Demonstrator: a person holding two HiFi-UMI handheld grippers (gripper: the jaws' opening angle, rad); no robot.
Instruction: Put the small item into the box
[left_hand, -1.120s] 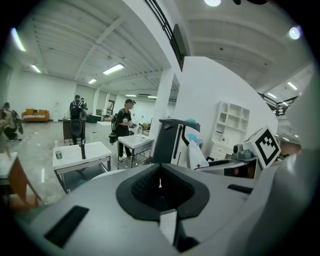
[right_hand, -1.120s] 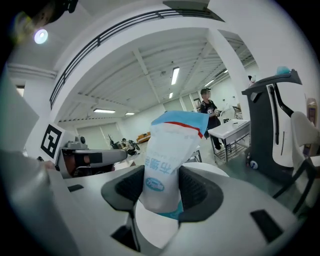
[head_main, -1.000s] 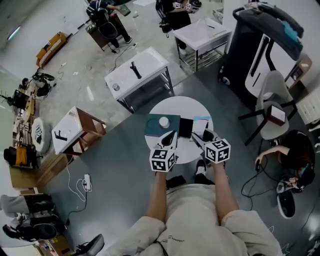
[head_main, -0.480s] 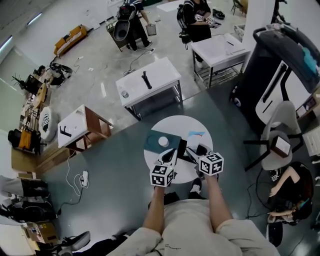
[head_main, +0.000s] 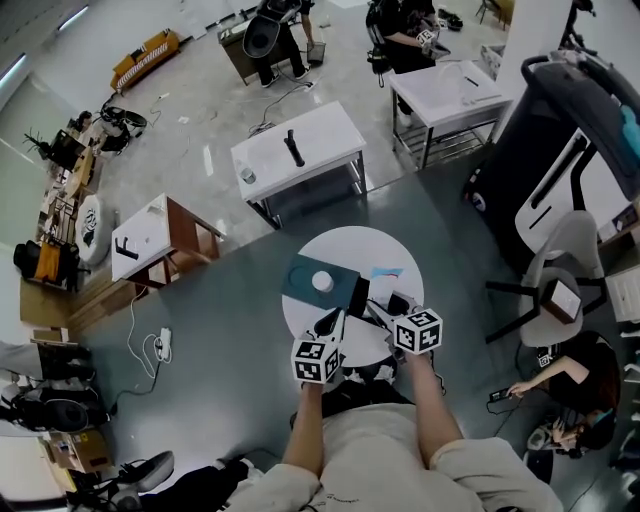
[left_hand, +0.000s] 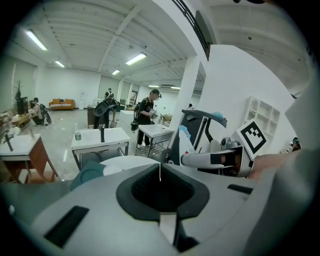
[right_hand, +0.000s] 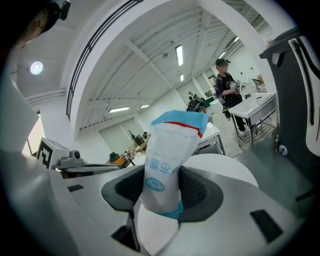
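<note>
My right gripper (right_hand: 162, 187) is shut on a small white sachet (right_hand: 167, 155) with a blue top and a red stripe, which stands upright between the jaws. My left gripper (left_hand: 160, 167) is shut with nothing in it. In the head view both grippers hover over the near edge of the round white table (head_main: 345, 250), the left gripper (head_main: 330, 322) beside the right gripper (head_main: 381, 306). A teal box (head_main: 298, 285) lies on the table's left part with a small white round item (head_main: 321, 283) on it. The teal box (left_hand: 89, 173) also shows past the left jaws.
A black flat object (head_main: 357, 295) stands between the box and the right gripper. A white chair (head_main: 560, 262) and a large dark machine (head_main: 560, 140) are at the right. White work tables (head_main: 300, 150) and several people stand farther back. A wooden stool-table (head_main: 160, 240) is at the left.
The head view has shifted, so the table sits lower in the picture. Both grippers have drawn back a little toward the table's near edge and stay side by side.
</note>
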